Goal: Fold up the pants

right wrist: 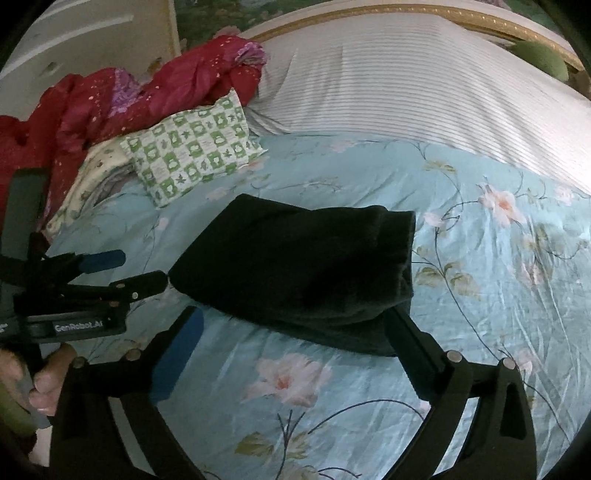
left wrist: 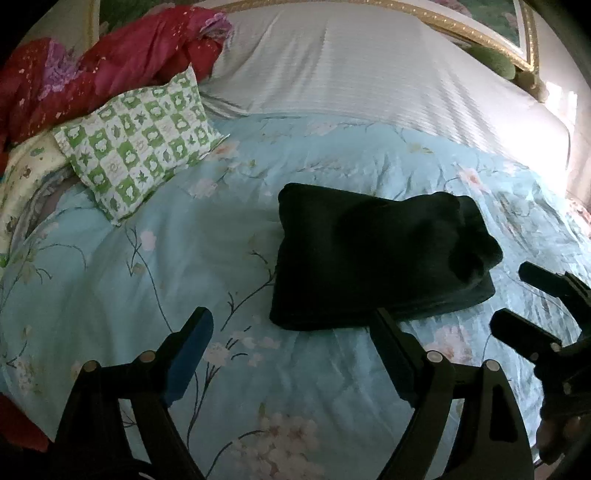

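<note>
The black pants (left wrist: pixel 380 254) lie folded into a thick rectangle on the light blue floral bedspread (left wrist: pixel 184 236). They also show in the right wrist view (right wrist: pixel 299 273). My left gripper (left wrist: pixel 291 325) is open and empty, just short of the pants' near edge. My right gripper (right wrist: pixel 295 325) is open and empty, its fingers astride the bundle's near edge, above the bedspread (right wrist: pixel 480 295). The right gripper shows at the right of the left wrist view (left wrist: pixel 513 299). The left gripper shows at the left of the right wrist view (right wrist: pixel 144 269), open.
A green-and-white checked pillow (left wrist: pixel 144 144) lies left of the pants. A red quilt (left wrist: pixel 92 77) is bunched at the back left. A white striped pillow (left wrist: pixel 369 74) spans the headboard end. A gold-trimmed headboard (left wrist: pixel 461 29) stands behind.
</note>
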